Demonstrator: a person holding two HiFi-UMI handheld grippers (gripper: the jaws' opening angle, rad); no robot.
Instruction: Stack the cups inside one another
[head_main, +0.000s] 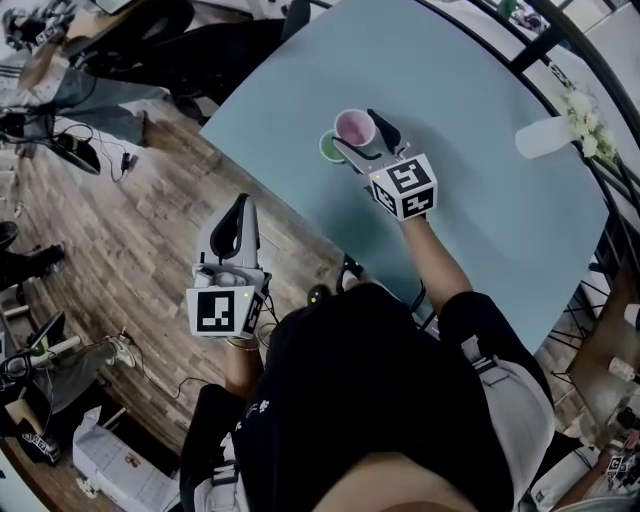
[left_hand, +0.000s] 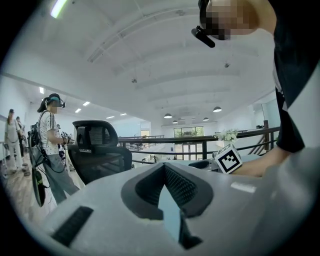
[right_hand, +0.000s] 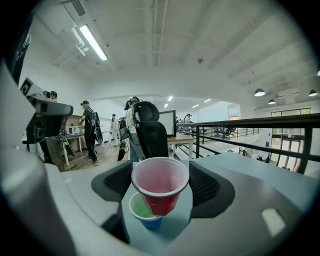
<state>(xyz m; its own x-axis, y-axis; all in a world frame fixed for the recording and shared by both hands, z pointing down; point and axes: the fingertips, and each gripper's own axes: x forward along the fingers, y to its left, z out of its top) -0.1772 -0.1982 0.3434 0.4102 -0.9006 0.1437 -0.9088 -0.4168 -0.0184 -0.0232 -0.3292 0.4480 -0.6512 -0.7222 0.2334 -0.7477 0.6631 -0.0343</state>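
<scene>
Head view: right gripper (head_main: 364, 136) is out over the light-blue table (head_main: 480, 200). Left gripper (head_main: 240, 207) hangs off the table edge, above the wooden floor (head_main: 150, 250).

Right gripper view gives what the head view cannot. The jaws are clamped on the red cup (right_hand: 160, 185) at its rim, one pad on each side. The cup is held tilted, with its mouth towards the camera. I see only its pale pink inner wall. Just below and in front stands the blue cup (right_hand: 142, 212), upright on the table, showing only its green lining. The red cup's base overlaps the blue cup's rim in this view; I cannot tell whether they touch.

From above, the two cups read as a pink circle (head_main: 354, 127) and a green circle (head_main: 329, 148) side by side, edges overlapping.

Left gripper view: the pads meet at their tips, with nothing between them. The right gripper's marker cube (left_hand: 228, 158) shows beyond them. A black office chair (left_hand: 97, 150) and a standing person (left_hand: 50, 145) appear here only.

Only the head view shows a white cup (head_main: 545, 138) lying on its side at the table's far edge, well apart from the others.
</scene>
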